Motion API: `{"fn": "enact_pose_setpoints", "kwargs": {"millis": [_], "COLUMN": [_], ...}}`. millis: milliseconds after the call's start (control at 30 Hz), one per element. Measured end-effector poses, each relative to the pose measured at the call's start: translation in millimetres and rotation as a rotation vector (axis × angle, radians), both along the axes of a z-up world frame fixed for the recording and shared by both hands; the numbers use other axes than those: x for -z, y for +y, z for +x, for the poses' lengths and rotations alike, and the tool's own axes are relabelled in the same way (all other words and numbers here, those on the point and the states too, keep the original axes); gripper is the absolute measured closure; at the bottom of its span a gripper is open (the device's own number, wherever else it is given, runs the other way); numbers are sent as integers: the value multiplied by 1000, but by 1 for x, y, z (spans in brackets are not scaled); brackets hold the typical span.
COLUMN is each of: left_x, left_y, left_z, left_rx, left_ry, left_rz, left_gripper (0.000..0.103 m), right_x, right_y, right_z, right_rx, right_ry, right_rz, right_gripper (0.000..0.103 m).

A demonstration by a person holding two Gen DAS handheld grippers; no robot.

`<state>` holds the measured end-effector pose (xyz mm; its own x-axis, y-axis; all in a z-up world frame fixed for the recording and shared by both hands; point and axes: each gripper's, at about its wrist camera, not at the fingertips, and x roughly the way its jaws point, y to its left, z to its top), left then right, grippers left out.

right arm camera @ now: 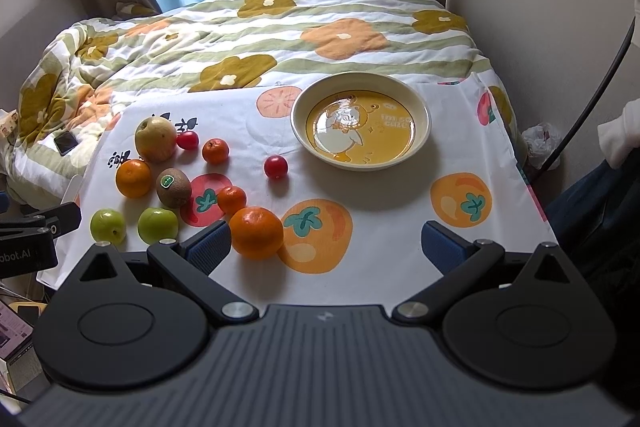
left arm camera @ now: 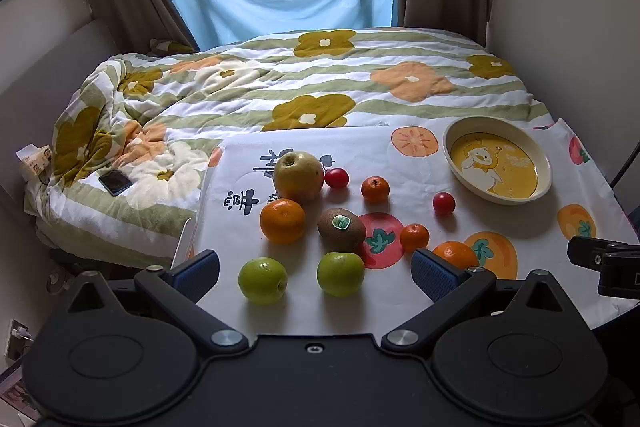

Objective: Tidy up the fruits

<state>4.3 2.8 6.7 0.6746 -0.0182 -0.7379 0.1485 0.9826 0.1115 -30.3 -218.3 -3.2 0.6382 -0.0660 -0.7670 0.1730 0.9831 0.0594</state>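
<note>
Ten fruits lie loose on the printed cloth [right arm camera: 384, 227], left of the bowl [right arm camera: 298, 125], which reads "I'm so cute" and holds no fruit. Kiwi [right arm camera: 173, 187] has green sticker, text illegible. Left gripper [left arm camera: 316, 269] & right gripper [right arm camera: 326, 247]: jaws spread, grasping nothing.

**Warm fruit on a printed cloth**

The bowl [right arm camera: 420, 107] is the landmark: cream rim, mustard-yellow base with a white duck cartoon. It sits on a white cloth [right arm camera: 380, 247] printed with orange persimmons and red tomatoes with teal leaves. Left of the bowl lie two red cherry tomatoes [right arm camera: 275, 166], orange tangerines [right arm camera: 256, 232], a brown kiwi [right arm camera: 173, 187] with a green sticker, a yellow-green pear [right arm camera: 155, 139] and two bright green apples [right arm camera: 157, 225]. Behind the bowl, the quilt [right arm camera: 280, 35] shows green-white stripes with olive and peach flowers.
</note>
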Motion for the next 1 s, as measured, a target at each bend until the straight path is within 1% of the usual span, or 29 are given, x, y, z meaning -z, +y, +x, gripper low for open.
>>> {"fn": "enact_pose_setpoints", "kwargs": {"millis": [133,300,1000], "left_x": [-2,-1,-1], "left_y": [2,2,0], "left_z": [-1,-5,-6], "left_rx": [-4,-7,-10], "left_ry": [-5,-10,-18], "left_rz": [1,6,8], "left_gripper": [0,0,0], "right_x": [3,-2,-2], "right_y": [-1,-2,2], "right_z": [1,2,2], "right_rx": [4,1,-2], "right_ry": [-4,-6,-10], "right_rz": [3,2,-1], "right_gripper": [0,0,0]}}
